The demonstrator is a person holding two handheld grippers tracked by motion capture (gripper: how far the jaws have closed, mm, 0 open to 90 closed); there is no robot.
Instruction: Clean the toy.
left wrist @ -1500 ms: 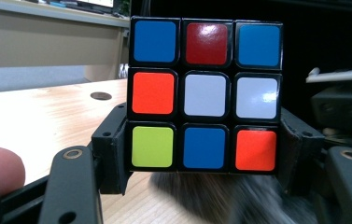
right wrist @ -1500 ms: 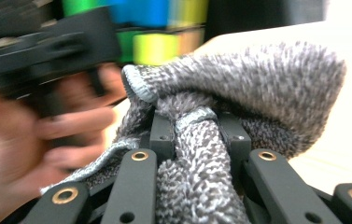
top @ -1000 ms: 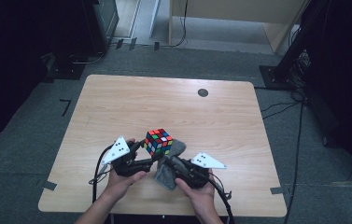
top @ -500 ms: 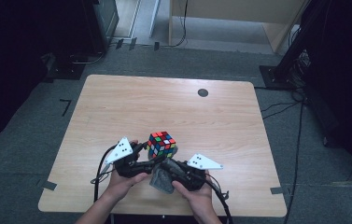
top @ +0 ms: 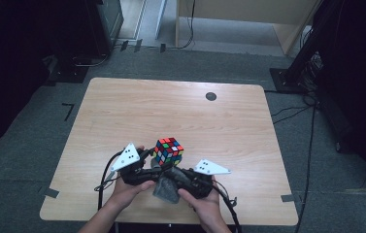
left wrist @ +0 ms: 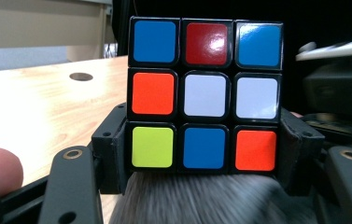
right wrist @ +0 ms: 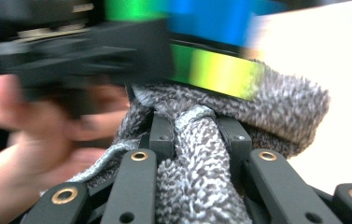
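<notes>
Cube (top: 168,151): we hold it above the table's (top: 122,111) near edge, slightly right of a second ago.
Left gripper (left wrist: 201,154): clamped on its bottom layer.
Right gripper (right wrist: 197,135): pinching the cloth (right wrist: 201,186), wiping underneath.
Meaning: cleaning continues.

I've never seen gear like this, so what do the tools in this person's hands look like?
Each hand-held gripper is black. The left hand-held gripper and the right hand-held gripper each carry a pale grey three-cornered plate with dark dots on top. A black cable trails from the left one toward the table edge. Up close, the jaws are flat black bars on linkage arms with brass-coloured rivets. The forearms are bare, with no sleeves in view.
</notes>
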